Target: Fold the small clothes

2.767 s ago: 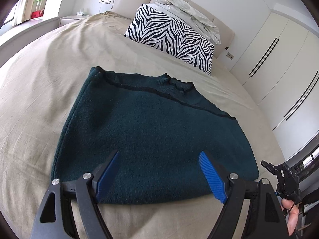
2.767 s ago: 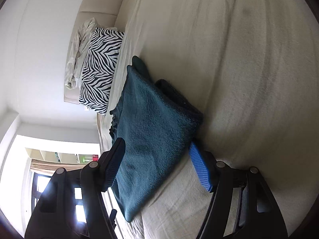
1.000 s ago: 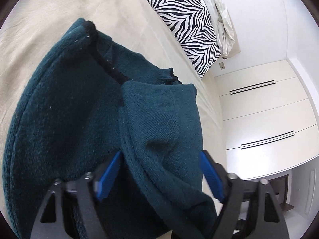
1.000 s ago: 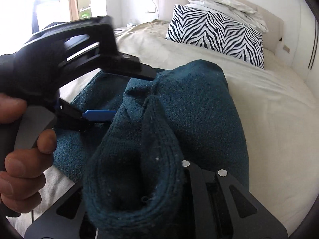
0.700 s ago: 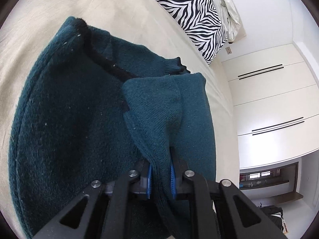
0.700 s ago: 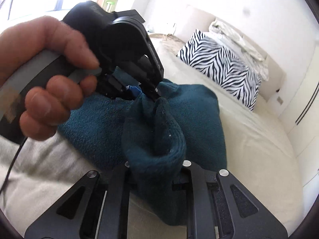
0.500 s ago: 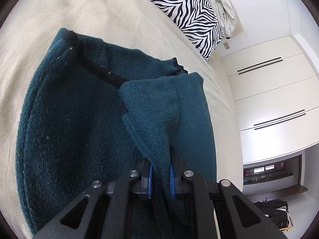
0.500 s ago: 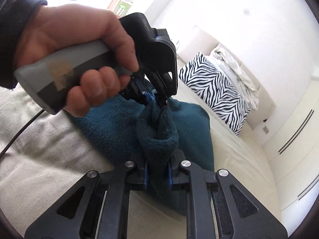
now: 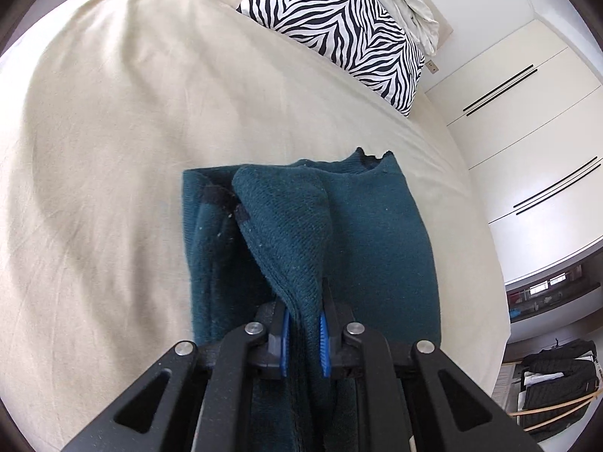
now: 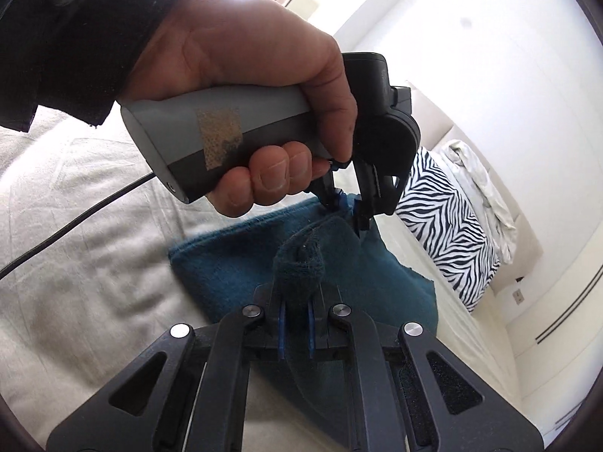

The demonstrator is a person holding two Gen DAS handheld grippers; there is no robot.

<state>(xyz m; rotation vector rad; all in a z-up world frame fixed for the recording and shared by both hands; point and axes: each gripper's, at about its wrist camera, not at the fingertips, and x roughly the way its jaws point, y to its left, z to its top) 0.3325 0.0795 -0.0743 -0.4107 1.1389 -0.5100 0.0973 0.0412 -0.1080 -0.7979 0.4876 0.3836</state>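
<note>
Sweater [image 9: 369,233] half-folded on the bed [image 9: 113,150], both jaws clamped on its lifted edge, left gripper [image 9: 304,329] and right gripper [image 10: 296,320]: I'd carry both across level, keeping the edge taut, then lay it square.

1. A home bedroom is shown.
2. A bed [image 9: 113,120] covered by a beige sheet is seen, with a zebra-print pillow [image 9: 339,26] against a padded headboard [image 10: 444,132].
3. White built-in wardrobes [image 9: 527,143] are lined along one wall.
</note>
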